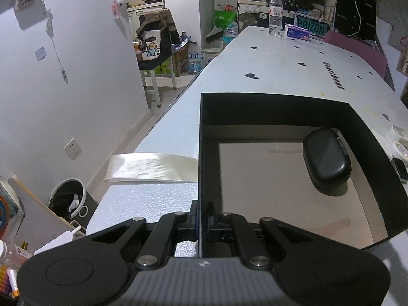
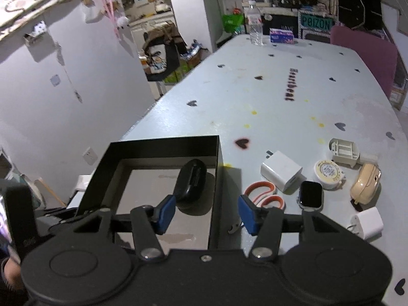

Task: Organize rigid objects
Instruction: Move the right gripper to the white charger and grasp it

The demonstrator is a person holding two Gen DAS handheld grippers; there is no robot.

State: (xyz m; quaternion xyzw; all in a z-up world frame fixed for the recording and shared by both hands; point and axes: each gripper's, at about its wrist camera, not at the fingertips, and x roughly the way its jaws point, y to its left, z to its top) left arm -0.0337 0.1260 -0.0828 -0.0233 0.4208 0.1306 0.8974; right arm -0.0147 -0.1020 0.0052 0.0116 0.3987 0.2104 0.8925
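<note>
A black open box (image 1: 280,104) (image 2: 163,144) stands on the white table. A black oval case (image 1: 326,159) (image 2: 190,179) lies inside it, at its far right. My left gripper (image 1: 202,219) is shut on the box's near left wall. My right gripper (image 2: 206,211) is open and empty, straddling the box's right wall. Right of the box lie orange-handled scissors (image 2: 265,195), a white charger (image 2: 280,170), a smartwatch (image 2: 309,193), a round tape measure (image 2: 327,173), a beige case (image 2: 364,183), a white plug (image 2: 367,223) and a grey-white holder (image 2: 344,150).
A water bottle (image 2: 255,23) and a tissue pack (image 2: 281,35) stand at the table's far end, by a pink chair (image 2: 367,58). The table's left edge (image 1: 176,99) drops to the floor, with a bin (image 1: 67,199) below. A ribbon (image 1: 150,167) lies left of the box.
</note>
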